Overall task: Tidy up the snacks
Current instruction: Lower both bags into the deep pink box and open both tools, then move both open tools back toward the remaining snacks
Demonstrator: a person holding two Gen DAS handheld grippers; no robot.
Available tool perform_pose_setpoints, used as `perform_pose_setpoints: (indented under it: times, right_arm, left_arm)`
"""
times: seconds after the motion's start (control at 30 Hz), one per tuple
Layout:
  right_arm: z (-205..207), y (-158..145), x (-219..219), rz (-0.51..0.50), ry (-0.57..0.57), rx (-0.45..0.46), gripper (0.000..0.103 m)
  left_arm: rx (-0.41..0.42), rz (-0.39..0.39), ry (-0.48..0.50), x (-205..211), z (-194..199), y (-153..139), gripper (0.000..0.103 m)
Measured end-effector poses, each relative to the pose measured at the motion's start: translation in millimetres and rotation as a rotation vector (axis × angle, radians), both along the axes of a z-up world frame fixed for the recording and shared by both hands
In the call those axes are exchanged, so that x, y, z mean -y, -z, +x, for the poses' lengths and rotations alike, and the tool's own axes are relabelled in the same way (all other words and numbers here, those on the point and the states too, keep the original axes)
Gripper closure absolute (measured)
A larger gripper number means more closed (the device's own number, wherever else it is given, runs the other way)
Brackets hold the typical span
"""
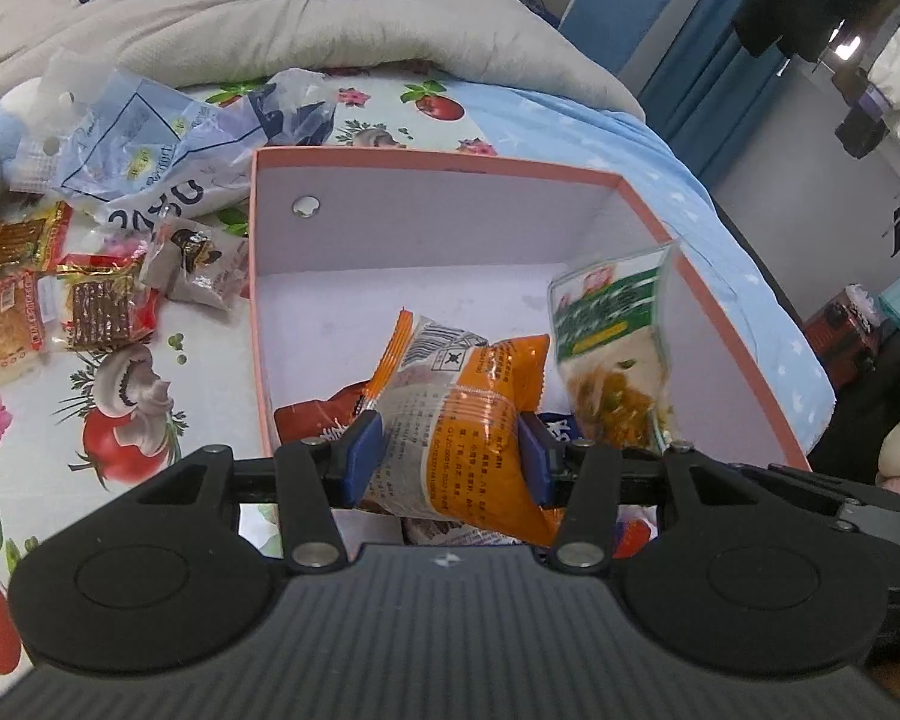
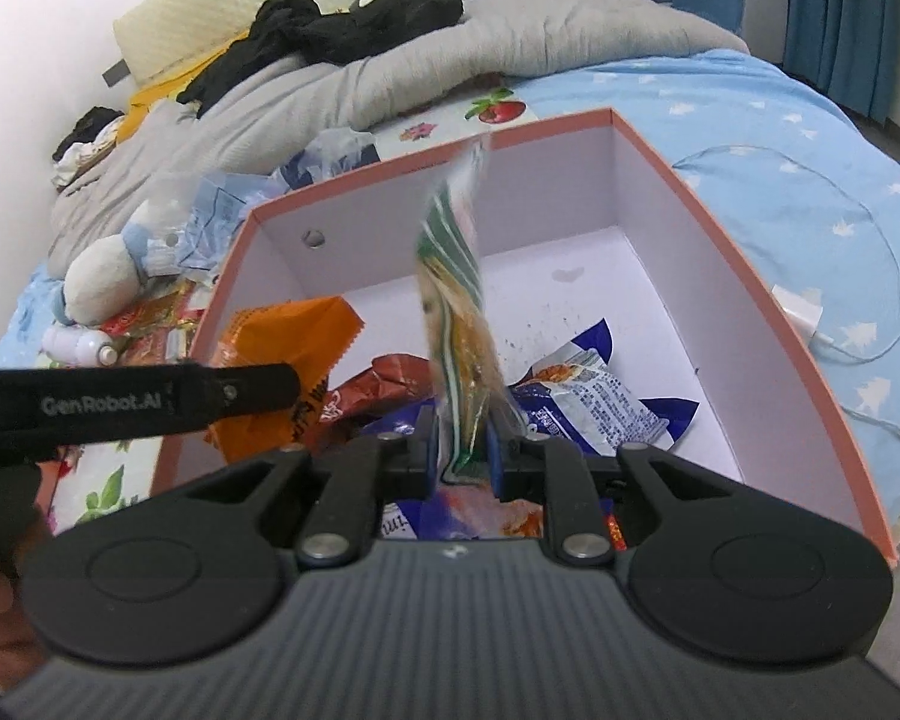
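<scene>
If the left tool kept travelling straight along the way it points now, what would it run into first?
Probably the white floor of the pink-rimmed box. The left tool, shut on the orange snack packet, points down into it, with bare floor ahead; depth is hard to judge, so the far wall might come first.
</scene>
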State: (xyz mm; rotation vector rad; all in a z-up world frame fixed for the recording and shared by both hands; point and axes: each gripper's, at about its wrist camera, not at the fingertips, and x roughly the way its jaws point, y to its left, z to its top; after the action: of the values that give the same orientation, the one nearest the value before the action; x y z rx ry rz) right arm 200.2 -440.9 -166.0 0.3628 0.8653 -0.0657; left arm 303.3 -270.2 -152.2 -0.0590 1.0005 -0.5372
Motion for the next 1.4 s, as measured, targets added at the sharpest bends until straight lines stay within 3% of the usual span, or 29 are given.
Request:
perform_pose_setpoints:
  times: [0.1, 0.23, 0.77, 1.4]
  right_arm:
    - [2, -1, 0, -0.004, 0.011, -0.008, 0.075]
    - [-2, -5, 0, -0.005, 0.044, -0.015, 0.051]
    - [-79, -59, -36, -0.008, 0.046, 0.111, 0.051]
    - [-128, -82, -113, -0.015, -0.067, 0.185, 0.051]
  left_arm:
    - [-0.006, 0.012, 0.011, 2, 0, -1, 0.041]
    - [0.011, 0.007, 0.009, 0, -6, -9, 0.038]
    - [0.133, -0.017, -0.035, -62, -91, -73, 0.038]
    - [0.196, -0.043, -0.143, -155, -181, -96, 0.038]
